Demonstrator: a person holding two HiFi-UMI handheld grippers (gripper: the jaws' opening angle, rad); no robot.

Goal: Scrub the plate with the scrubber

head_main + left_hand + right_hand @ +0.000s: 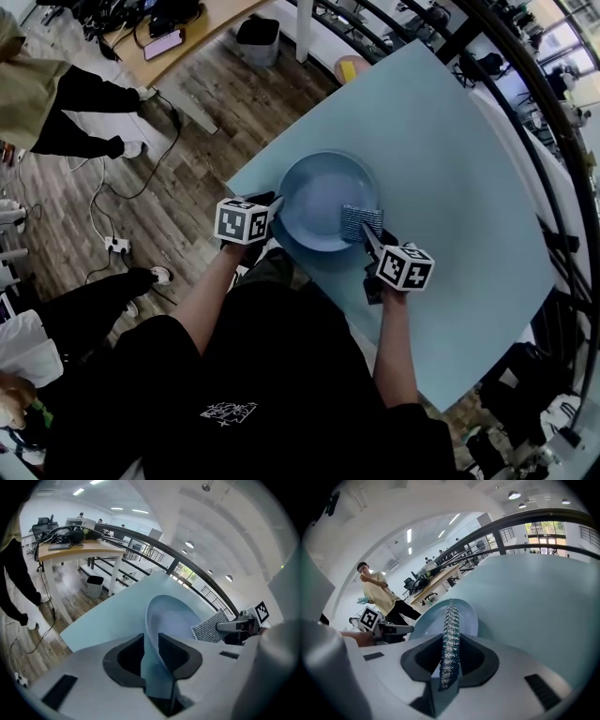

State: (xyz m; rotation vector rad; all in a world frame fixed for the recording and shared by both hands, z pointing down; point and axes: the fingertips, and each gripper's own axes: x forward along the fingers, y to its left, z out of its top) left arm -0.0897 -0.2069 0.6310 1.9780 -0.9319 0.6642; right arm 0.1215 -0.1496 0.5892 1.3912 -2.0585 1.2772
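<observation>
Left gripper [151, 643] has the blue plate [317, 192] by its near rim, jaws clamped tight across the lip. The plate sits at the near edge of the pale blue table [459, 169], by the left corner. Right gripper [451, 654] pinches the silvery mesh scrubber [360, 221], held over the plate's right rim.

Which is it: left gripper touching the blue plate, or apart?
Touching. The left gripper view shows the left gripper clamped on the plate, at its rim.
</observation>
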